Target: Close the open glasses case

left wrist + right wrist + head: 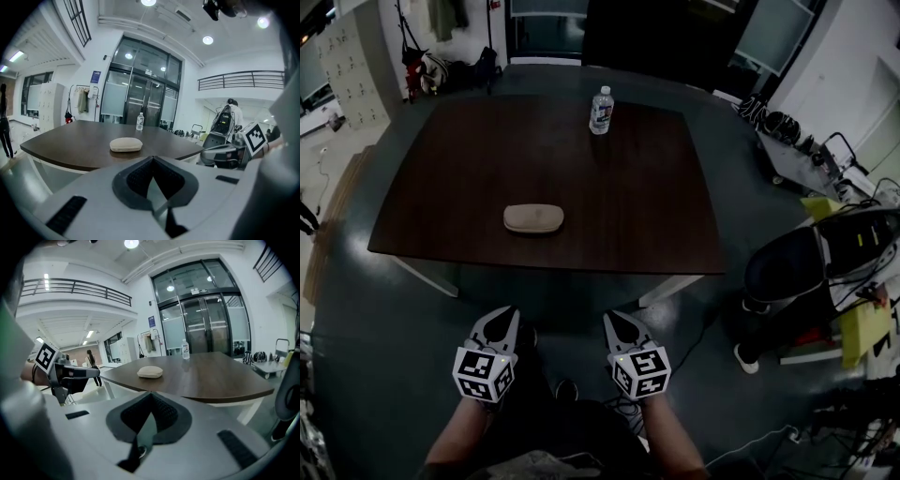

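Observation:
A beige glasses case (533,218) lies flat on the dark wooden table (628,187), a little left of centre and near the front edge. Its lid is down and it looks closed. It also shows ahead in the left gripper view as the same case (125,144), and in the right gripper view as the case (150,372). My left gripper (504,317) and right gripper (614,321) hang side by side short of the table's front edge, well away from the case. Both have their jaws together with nothing between them, as the left gripper (152,160) and right gripper (150,395) show close up.
A clear water bottle (600,111) stands upright at the table's far edge. A black office chair (787,267) sits off the front right corner, with cables and equipment on the floor beyond it. White table legs (670,289) show under the front edge.

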`<state>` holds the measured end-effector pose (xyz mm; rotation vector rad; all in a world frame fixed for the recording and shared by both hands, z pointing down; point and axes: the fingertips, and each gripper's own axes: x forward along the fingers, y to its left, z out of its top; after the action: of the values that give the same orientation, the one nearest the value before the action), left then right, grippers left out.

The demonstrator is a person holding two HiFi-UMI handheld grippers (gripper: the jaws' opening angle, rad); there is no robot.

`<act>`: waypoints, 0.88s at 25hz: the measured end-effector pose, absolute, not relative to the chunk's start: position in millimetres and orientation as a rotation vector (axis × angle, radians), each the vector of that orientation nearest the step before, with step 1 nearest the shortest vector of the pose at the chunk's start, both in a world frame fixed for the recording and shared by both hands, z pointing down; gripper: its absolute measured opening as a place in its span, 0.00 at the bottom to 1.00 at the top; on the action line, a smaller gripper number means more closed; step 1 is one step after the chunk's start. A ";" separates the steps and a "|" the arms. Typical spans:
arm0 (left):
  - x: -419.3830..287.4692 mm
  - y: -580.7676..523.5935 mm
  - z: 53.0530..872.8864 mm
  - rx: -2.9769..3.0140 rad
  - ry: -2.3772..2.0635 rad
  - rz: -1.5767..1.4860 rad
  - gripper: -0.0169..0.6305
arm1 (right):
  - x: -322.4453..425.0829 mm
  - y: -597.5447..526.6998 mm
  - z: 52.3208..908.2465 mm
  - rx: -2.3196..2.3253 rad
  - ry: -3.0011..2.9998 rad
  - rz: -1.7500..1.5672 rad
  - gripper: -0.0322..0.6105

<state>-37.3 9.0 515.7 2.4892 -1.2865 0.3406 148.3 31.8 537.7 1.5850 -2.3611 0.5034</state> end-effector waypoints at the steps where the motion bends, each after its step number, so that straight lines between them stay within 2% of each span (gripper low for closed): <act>1: -36.1 13.6 513.1 2.493 -1.287 0.337 0.04 | 148.8 36.6 536.1 1.590 -2.366 0.508 0.03; 22: -13.7 38.1 496.9 2.520 -1.274 0.290 0.04 | 149.0 61.6 534.1 1.548 -2.359 0.475 0.03</act>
<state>-13.7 38.1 496.9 2.5203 -1.2740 0.2904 149.0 61.6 534.1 1.5475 -2.3587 0.4749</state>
